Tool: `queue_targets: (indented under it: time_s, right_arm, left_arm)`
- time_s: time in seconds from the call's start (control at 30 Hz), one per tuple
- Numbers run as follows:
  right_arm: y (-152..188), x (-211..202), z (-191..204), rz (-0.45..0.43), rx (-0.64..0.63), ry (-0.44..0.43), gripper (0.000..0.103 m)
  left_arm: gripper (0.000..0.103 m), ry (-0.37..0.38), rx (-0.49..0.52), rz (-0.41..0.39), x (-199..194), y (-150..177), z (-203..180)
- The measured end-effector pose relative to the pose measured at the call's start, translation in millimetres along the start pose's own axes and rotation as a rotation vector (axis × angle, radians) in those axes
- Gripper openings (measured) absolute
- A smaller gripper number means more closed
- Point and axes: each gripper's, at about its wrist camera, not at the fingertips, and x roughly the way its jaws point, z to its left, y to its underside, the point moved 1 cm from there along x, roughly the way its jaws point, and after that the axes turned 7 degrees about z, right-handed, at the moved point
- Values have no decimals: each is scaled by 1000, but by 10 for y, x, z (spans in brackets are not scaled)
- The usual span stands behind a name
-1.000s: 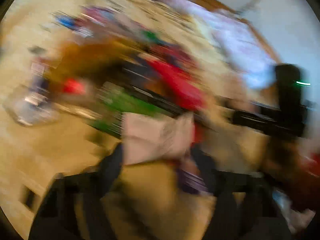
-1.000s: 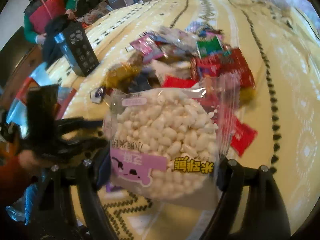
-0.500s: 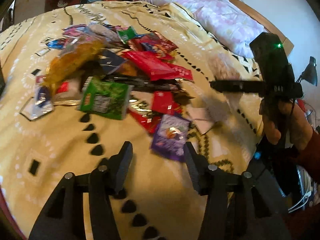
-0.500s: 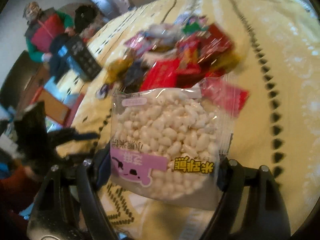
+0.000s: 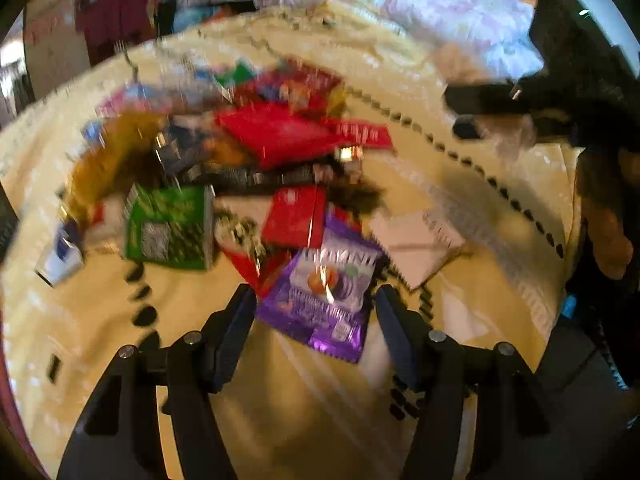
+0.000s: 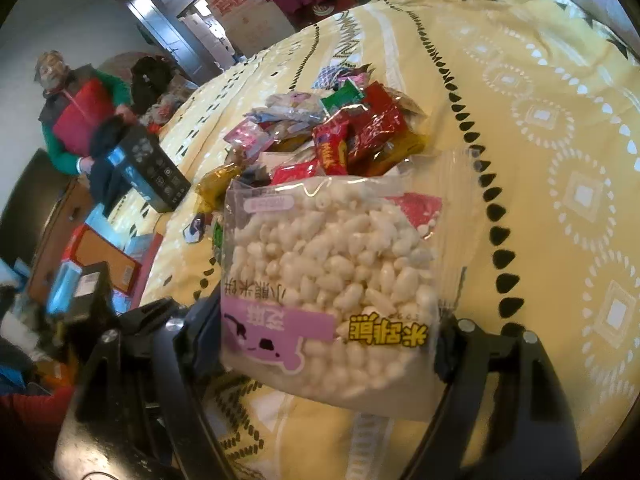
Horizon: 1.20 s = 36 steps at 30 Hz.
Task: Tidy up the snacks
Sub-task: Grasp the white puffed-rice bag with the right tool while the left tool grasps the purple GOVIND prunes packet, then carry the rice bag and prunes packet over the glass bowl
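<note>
A heap of snack packets [image 5: 256, 160] lies on a yellow patterned bedspread [image 5: 328, 412]; it also shows in the right wrist view [image 6: 344, 136]. My left gripper [image 5: 316, 320] is open and empty, its fingers either side of a purple packet [image 5: 324, 300] at the heap's near edge. A green packet [image 5: 168, 224] and a red packet [image 5: 296, 220] lie just beyond. My right gripper [image 6: 328, 320] is shut on a clear bag of white puffed rice snacks [image 6: 328, 272] with a pink label, held above the bedspread [image 6: 560, 208]. The right gripper also shows in the left wrist view [image 5: 464, 98].
A white flat packet [image 5: 416, 240] lies right of the purple one. A pink quilt [image 5: 440, 12] lies at the bed's far side. A black box [image 6: 152, 168] stands on the bed's left edge, a person in red and green [image 6: 76, 116] behind it, boxes [image 6: 108, 256] on the floor.
My left gripper has let go of a pale packet and moved in on the purple packet. My right gripper still holds the rice snack bag and has swung right.
</note>
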Motion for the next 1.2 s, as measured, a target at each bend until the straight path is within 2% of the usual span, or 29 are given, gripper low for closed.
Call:
queue_targets:
  time_s: [0.07,0.17,0.3,0.37,0.4,0.6,0.83,1.2]
  right_arm:
    - [7,-13,-2,-4,3,-5,81]
    - [13,-17,-21,-7,8,-10,81]
    - [35,10,-50,-3,19,-15,81]
    - [39,28,-47,0,21,-17,81]
    - [40,36,-43,1,21,-18,81]
    - [29,31,20,-9,12,-21,81]
    - [13,-28,133,-21,-27,0,81]
    - [-90,-133,641,-44,-123,-10,81]
  left_arm:
    - [67,5,0,-16,-28,-23,8]
    - [68,53,10,34,79,-57,42]
    - [67,57,43,66,215,-96,24]
    - [63,59,40,73,249,-112,16]
    - [57,60,39,77,261,-118,20]
    - [49,60,30,70,144,-16,19]
    - [48,13,-42,6,-309,180,144]
    - [47,-79,-68,-164,-1124,-11,242]
